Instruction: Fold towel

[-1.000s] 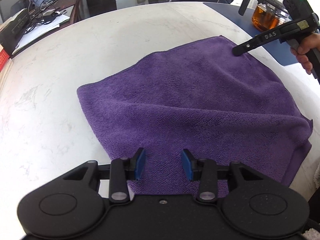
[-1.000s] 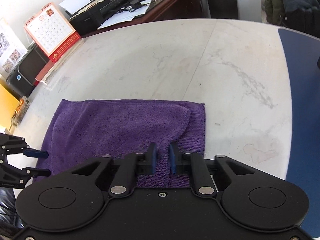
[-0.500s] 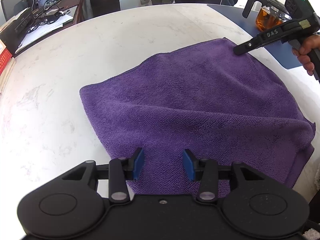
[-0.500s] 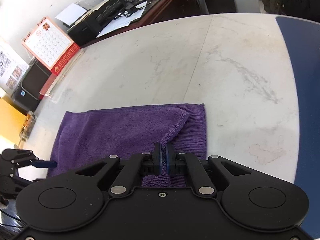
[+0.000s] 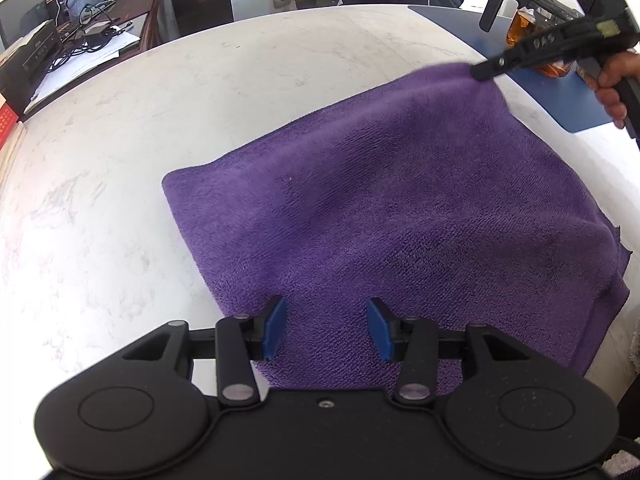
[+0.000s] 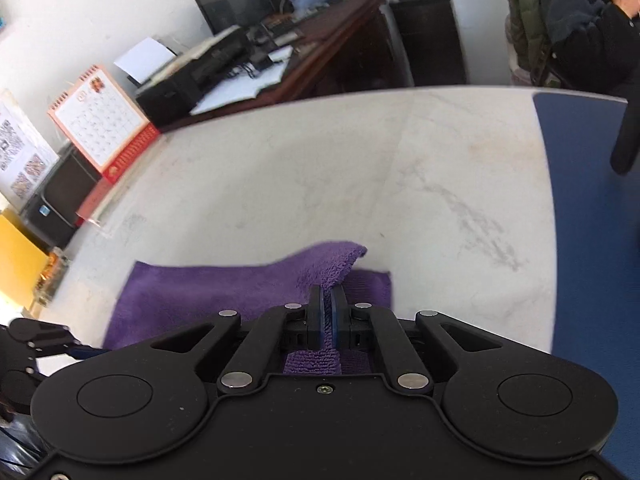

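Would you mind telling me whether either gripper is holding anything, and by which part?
The right gripper is shut on the purple towel, pinching a far corner of its top layer. The left gripper is open over the near edge, holding nothing.

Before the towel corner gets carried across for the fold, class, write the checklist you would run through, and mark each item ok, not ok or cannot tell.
1. Right gripper clamped on the towel corner: ok, fingers shut on the pile, corner lifted off the table.
2. Only the top layer pinched: ok, a lower layer lies flat beneath.
3. Left gripper gripping the near edge: not ok, its jaws have just been opening, towel between them but untouched.
4. Fold path across the towel free: ok, nothing lies on the cloth.
5. Teapot on the blue mat clear of the right hand: cannot tell, it sits close behind.
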Demonstrator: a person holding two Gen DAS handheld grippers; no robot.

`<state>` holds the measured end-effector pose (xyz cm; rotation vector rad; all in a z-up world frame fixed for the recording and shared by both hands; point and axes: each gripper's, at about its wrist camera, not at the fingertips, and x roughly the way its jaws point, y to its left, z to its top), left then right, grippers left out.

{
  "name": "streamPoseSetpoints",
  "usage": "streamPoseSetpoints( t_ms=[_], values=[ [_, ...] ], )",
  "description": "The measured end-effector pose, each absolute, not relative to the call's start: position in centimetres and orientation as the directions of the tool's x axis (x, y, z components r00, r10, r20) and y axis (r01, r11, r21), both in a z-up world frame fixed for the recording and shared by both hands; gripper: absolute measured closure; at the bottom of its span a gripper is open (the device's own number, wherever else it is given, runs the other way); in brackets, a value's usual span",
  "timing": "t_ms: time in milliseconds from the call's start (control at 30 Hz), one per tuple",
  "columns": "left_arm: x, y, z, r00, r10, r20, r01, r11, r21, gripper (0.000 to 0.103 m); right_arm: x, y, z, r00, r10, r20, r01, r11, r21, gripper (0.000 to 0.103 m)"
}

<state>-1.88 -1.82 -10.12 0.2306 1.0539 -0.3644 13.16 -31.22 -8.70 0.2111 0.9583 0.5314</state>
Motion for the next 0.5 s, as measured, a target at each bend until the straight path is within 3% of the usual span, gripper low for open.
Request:
streamPoseSetpoints(
  t_ms=[500],
  values=[
    [-1.6,-1.7,-10.1,0.438,-0.179,-0.881,0.400,0.916,0.013,0.059,12.3,-30.4,-9.9,0.465,0.403,-0.788,-0.352,0.901,0.253,0.097]
  ],
)
